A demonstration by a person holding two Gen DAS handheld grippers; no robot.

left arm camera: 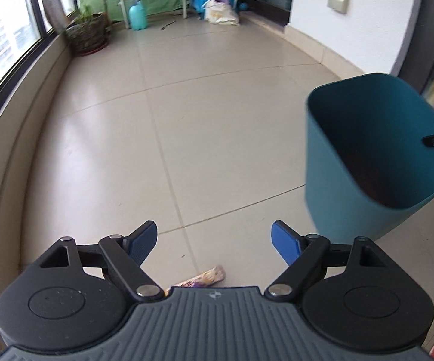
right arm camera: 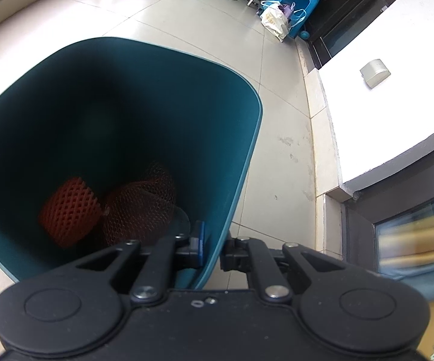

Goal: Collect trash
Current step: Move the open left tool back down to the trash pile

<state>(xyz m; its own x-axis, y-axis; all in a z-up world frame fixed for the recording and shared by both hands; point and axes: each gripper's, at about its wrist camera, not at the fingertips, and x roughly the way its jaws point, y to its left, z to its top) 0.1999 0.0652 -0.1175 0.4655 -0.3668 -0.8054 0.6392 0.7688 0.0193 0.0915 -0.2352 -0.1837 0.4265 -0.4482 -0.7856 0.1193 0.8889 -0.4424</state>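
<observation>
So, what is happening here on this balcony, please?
A person is collecting trash with two handheld grippers. The right gripper is shut on the wall of a teal bin, holding it by the rim. Two orange foam nets already lie inside the bin. The left gripper is open and points over the tiled floor, where a purple and yellow wrapper lies just in front of it, not yet picked up.

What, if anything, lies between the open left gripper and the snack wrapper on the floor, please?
Nothing visible does. The left gripper hangs open over bare floor tile, with the wrapper just below its fingers. The teal bin, held by the right gripper, sits off to the side.
</observation>
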